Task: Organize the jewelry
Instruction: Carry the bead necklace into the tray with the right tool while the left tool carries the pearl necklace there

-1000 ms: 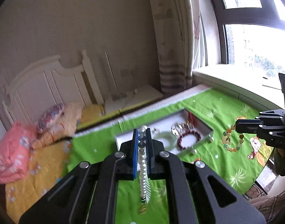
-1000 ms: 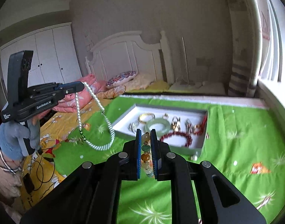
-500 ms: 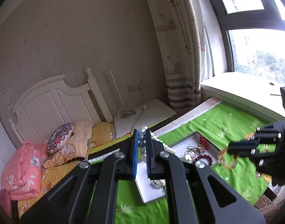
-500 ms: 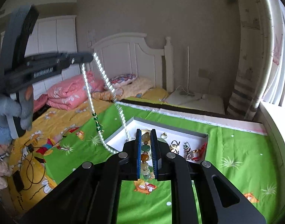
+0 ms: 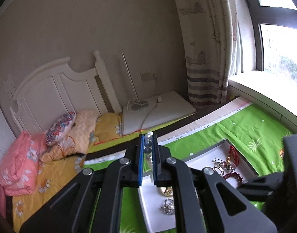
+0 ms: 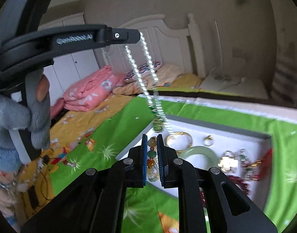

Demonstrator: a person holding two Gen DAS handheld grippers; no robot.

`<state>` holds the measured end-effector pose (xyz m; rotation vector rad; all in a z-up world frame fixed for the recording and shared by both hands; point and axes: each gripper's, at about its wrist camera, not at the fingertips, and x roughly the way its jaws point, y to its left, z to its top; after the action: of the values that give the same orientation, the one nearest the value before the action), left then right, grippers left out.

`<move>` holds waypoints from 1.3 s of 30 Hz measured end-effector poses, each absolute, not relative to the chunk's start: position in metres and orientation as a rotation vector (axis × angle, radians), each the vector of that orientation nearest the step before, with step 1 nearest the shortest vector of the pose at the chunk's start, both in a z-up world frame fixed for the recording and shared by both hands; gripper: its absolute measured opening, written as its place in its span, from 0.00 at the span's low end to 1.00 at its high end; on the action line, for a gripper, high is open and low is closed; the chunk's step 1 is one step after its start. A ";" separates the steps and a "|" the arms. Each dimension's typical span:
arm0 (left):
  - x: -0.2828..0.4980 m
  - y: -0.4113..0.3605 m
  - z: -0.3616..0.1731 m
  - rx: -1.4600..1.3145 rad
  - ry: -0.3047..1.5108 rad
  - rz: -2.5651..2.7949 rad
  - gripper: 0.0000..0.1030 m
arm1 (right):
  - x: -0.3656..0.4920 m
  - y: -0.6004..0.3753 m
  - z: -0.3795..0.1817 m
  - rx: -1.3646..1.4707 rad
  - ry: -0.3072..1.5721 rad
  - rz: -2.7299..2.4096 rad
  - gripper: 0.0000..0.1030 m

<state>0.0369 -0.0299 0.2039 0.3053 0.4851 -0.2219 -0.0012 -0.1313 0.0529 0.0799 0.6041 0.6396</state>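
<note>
My left gripper (image 5: 148, 137) is shut on a white pearl necklace (image 5: 148, 149). In the right wrist view the left gripper (image 6: 137, 35) holds it high, and the necklace (image 6: 148, 71) hangs down over the near left corner of the white jewelry tray (image 6: 216, 130). My right gripper (image 6: 152, 137) is shut on a coloured bead bracelet (image 6: 151, 155) just above the tray's left edge. The tray (image 5: 156, 200) holds a gold bangle (image 6: 179, 138), a pale jade bangle (image 6: 199, 151), a dark red bead bracelet (image 5: 233, 175), rings and brooches.
The tray lies on a green cloth (image 6: 117, 128) with cartoon prints. Left of it is a bed with a yellow sheet (image 6: 80, 120), a pink quilt (image 6: 90, 89) and a white headboard (image 5: 57, 89). A curtain (image 5: 203, 44) and window sill (image 5: 265, 95) stand at the right.
Both grippers have moved up and in over the tray with their jewelry. The pearl necklace now hangs over the tray's corner instead of over the green cloth beside it.
</note>
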 end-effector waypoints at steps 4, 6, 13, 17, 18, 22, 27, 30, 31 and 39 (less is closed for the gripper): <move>0.052 -0.039 0.179 0.301 0.532 -0.260 0.07 | 0.013 -0.124 0.019 0.003 0.724 0.578 0.14; 0.058 -0.046 0.166 0.315 0.552 -0.277 0.07 | 0.012 -0.123 0.008 -0.040 0.759 0.557 0.14; 0.089 -0.064 0.104 0.334 0.703 -0.319 0.07 | 0.004 -0.134 0.003 -0.017 0.796 0.563 0.15; 0.094 -0.071 0.072 0.395 0.759 -0.340 0.07 | 0.001 -0.144 0.001 0.025 0.802 0.567 0.15; 0.091 -0.072 0.066 0.406 0.760 -0.351 0.07 | 0.001 -0.146 0.001 0.031 0.801 0.567 0.15; 0.065 -0.067 0.056 0.435 0.704 -0.459 0.07 | 0.006 -0.153 0.000 0.071 0.806 0.568 0.15; 0.018 -0.053 0.058 0.461 0.629 -0.588 0.07 | 0.003 -0.155 0.003 0.085 0.792 0.564 0.15; -0.001 -0.047 0.060 0.483 0.607 -0.625 0.07 | 0.005 -0.155 0.002 0.091 0.794 0.552 0.15; -0.001 -0.046 0.061 0.490 0.595 -0.605 0.07 | 0.006 -0.154 0.002 0.091 0.796 0.548 0.15; 0.085 -0.035 0.061 0.317 0.692 -0.401 0.37 | 0.009 -0.170 0.002 0.166 0.808 0.496 0.17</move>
<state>0.0849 -0.0351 0.0611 0.3170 0.6919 -0.4006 0.0094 -0.1702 0.0017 0.1658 0.8079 0.4955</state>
